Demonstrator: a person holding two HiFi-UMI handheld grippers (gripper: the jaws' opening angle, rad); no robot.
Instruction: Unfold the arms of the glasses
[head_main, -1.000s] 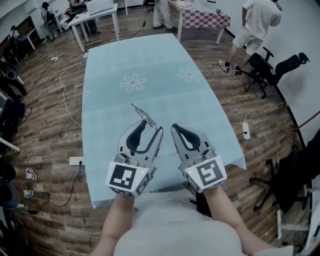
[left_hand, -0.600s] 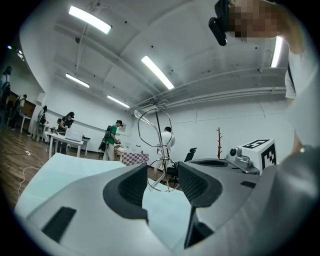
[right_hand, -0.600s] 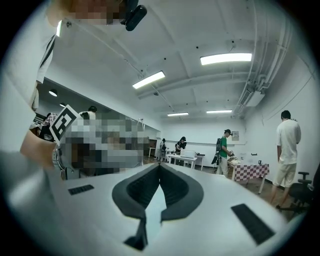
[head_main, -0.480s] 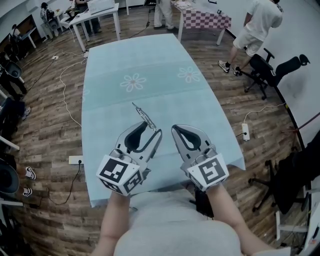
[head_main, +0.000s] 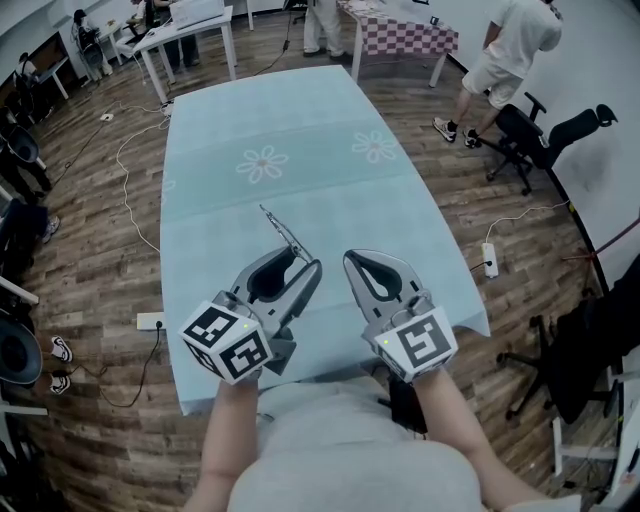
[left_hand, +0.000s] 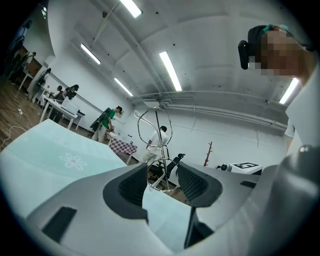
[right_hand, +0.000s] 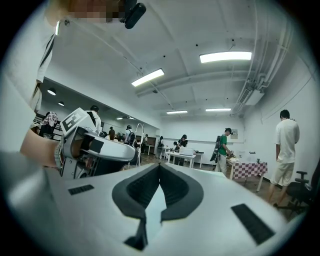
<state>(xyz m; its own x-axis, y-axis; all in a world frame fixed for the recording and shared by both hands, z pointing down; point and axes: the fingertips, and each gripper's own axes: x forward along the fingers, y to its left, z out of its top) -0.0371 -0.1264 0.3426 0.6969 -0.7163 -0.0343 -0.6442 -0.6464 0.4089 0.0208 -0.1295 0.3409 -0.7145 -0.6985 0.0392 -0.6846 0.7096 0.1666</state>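
L tool (head_main: 305, 262) clamped on glasses (head_main: 283, 228); R tool (head_main: 352, 262) shut, empty.
Glasses = thin wire frame, pinched betw. L tool's pads (left_hand: 192, 182), sticking out fwd past its tips, held over pale-blue flower-print surface (head_main: 300, 130). Can't tell if arms are folded. L tool tilted onto its side. R tool just beside it, jaws pressed together, nothing betw. them. Both over surface's near edge.

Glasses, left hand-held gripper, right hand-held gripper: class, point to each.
glasses (head_main: 284, 230): head view, wire frame.
left hand-held gripper (left_hand: 161, 175): left gripper view, midway between its fingertips.
right hand-held gripper (right_hand: 159, 167): right gripper view, midway between its fingertips.
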